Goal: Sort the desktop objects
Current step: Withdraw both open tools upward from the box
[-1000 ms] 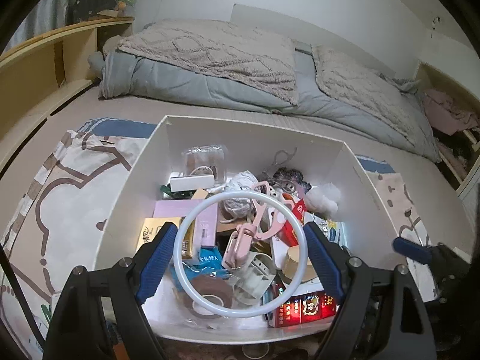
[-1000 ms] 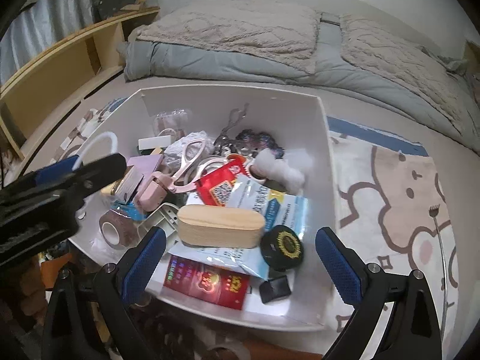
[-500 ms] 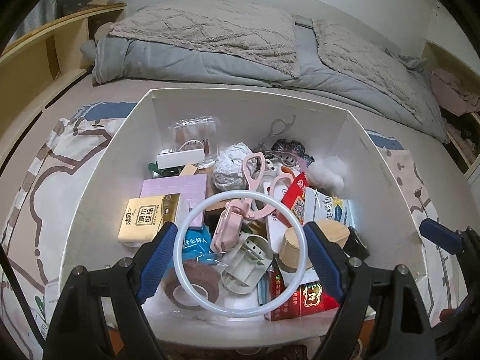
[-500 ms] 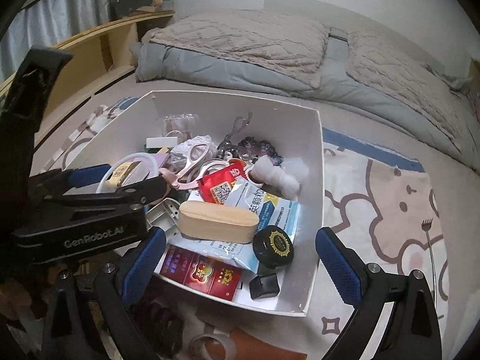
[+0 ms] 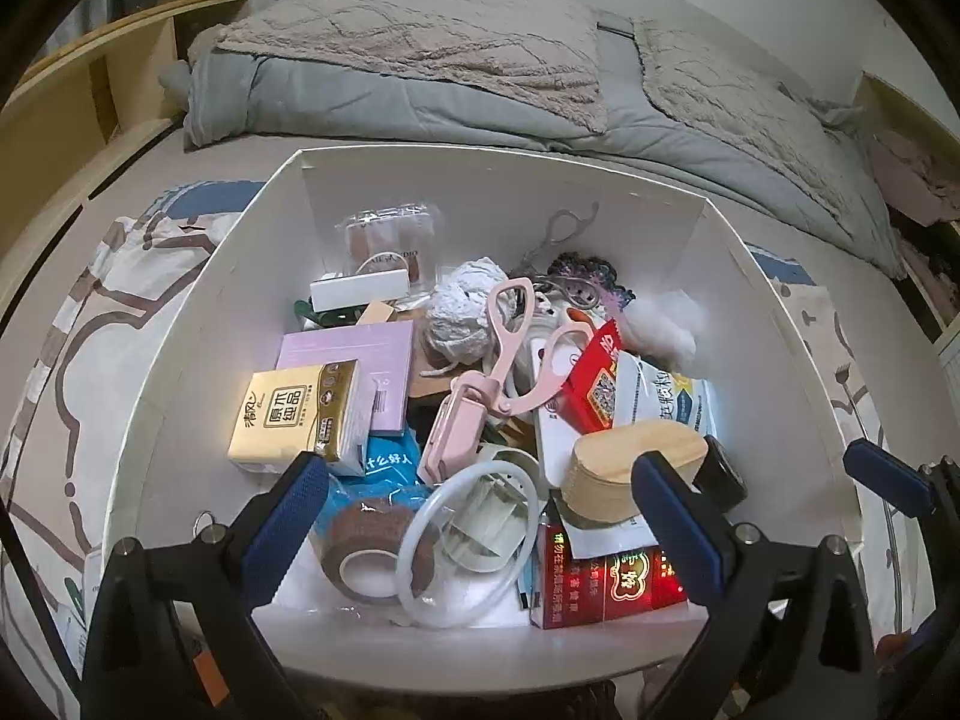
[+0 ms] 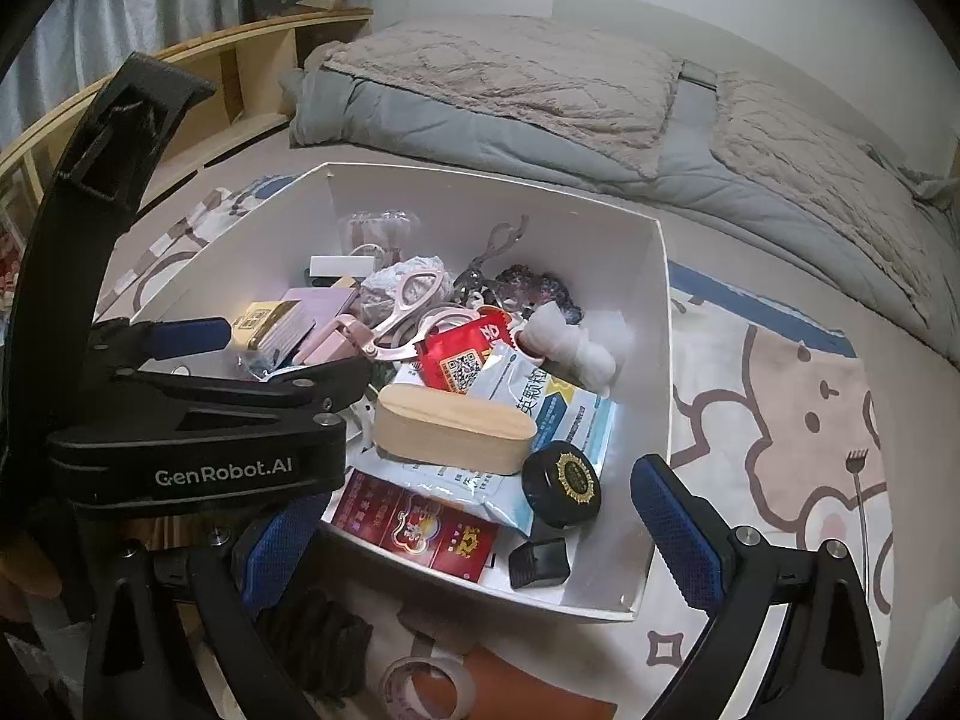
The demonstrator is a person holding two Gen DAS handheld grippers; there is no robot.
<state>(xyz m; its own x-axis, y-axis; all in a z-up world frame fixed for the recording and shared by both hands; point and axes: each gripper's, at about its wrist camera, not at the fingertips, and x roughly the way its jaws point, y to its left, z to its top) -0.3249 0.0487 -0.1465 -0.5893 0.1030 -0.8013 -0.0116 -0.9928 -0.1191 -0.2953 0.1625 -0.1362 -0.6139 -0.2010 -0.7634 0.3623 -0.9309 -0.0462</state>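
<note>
**On the patterned rug, beside the bed**

Below my two cameras sits the white box point(image 5: 198, 324), resting on a cartoon-print rug point(image 6: 798, 396) laid over the floor. Behind it a bed point(image 5: 510, 60) with a grey quilt and beige blankets runs across the room, and a wooden shelf unit point(image 5: 78, 96) lines the left wall. My left gripper point(image 5: 480, 510) hangs over the box's near edge with its jaws spread wide, nothing between them. Under them the translucent white ring point(image 5: 471, 543) lies loose in the box, beside a brown tape roll point(image 5: 375, 546) and near pink scissors point(image 5: 510, 348). My right gripper point(image 6: 474, 531) is likewise released, jaws apart above a red packet point(image 6: 414, 531). A tape roll point(image 6: 429, 687) lies on the rug outside.
</note>
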